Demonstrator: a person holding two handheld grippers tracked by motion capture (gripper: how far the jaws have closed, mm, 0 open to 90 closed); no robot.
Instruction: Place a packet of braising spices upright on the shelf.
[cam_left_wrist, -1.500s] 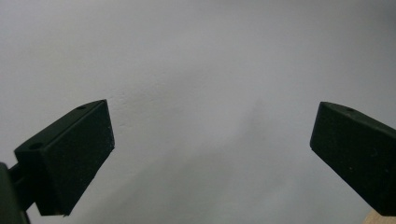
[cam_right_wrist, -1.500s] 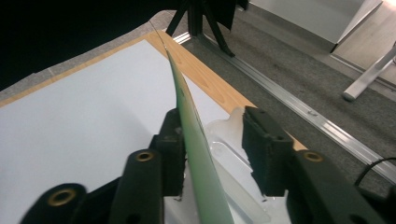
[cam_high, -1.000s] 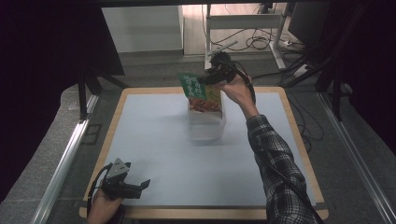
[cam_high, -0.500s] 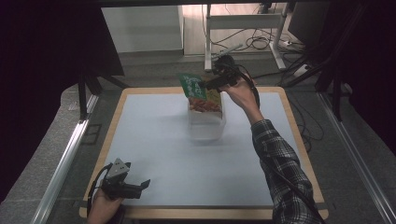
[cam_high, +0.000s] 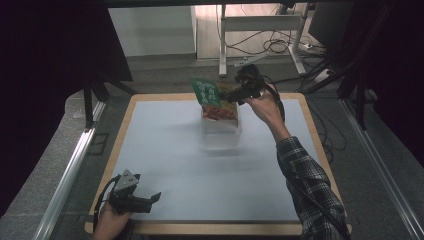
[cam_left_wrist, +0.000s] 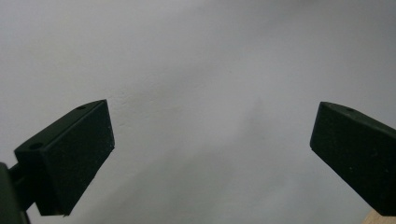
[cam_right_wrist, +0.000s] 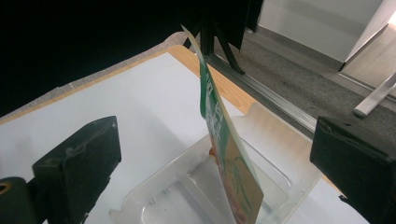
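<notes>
Standing edge-on in the clear tray (cam_right_wrist: 261, 186), the packet (cam_right_wrist: 224, 154) hides its print between the right gripper's (cam_right_wrist: 210, 158) parted jaws.

A pale blue mat (cam_high: 170, 150) is being carried by the desk (cam_high: 305, 102), and the wooden edge of the desk is being left bare all around the mat. Grey floor (cam_high: 55, 145) is being seen to the left of the desk. A silver rail (cam_high: 67, 172) is being laid along that floor. Behind the desk, black cables (cam_high: 272, 46) are being left lying under a white frame (cam_high: 260, 22).
</notes>
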